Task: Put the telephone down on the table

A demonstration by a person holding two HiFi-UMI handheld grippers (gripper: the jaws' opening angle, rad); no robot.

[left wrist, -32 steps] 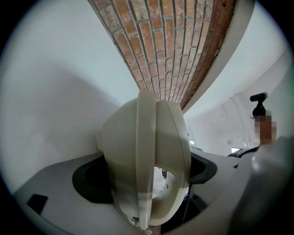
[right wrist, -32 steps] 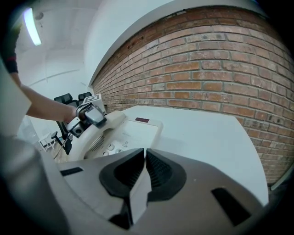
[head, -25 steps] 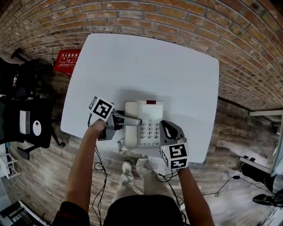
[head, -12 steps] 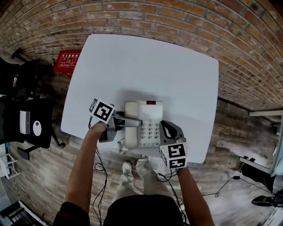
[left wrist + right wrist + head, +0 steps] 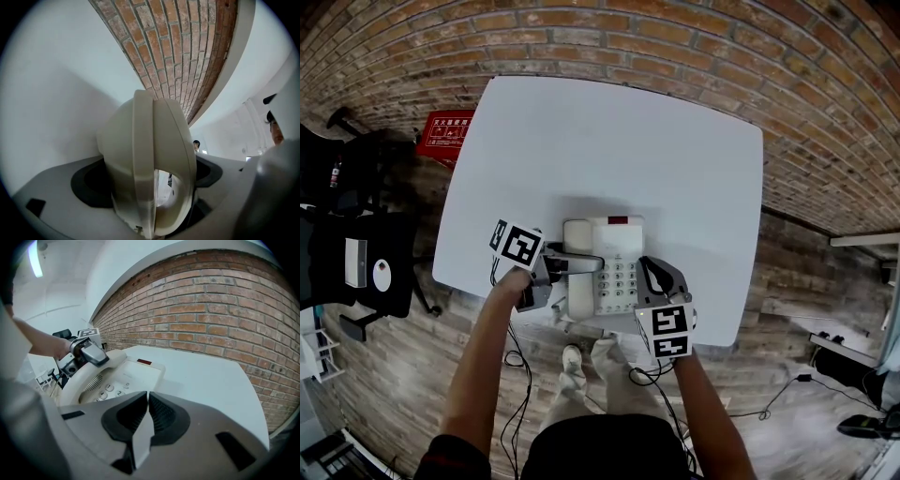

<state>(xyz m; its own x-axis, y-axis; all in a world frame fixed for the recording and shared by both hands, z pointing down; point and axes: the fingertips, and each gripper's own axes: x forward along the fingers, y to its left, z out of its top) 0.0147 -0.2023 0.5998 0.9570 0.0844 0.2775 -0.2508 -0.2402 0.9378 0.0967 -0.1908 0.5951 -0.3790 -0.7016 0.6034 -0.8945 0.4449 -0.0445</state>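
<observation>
White worktop [image 5: 628,141] carries the telephone [image 5: 619,248] at its near edge, already set down, with the right gripper [image 5: 647,264] pressed together and empty just beside its right side. Left gripper [image 5: 589,265] clasps the handset [image 5: 579,296], which probably lies seated on the telephone, so only release remains.

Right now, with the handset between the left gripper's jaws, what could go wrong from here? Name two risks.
1. The telephone base sits close to the near edge of the table; a tug from the left gripper on the handset could drag it off.
2. The right gripper is shut beside the base, holding nothing, so nothing steadies it.
</observation>
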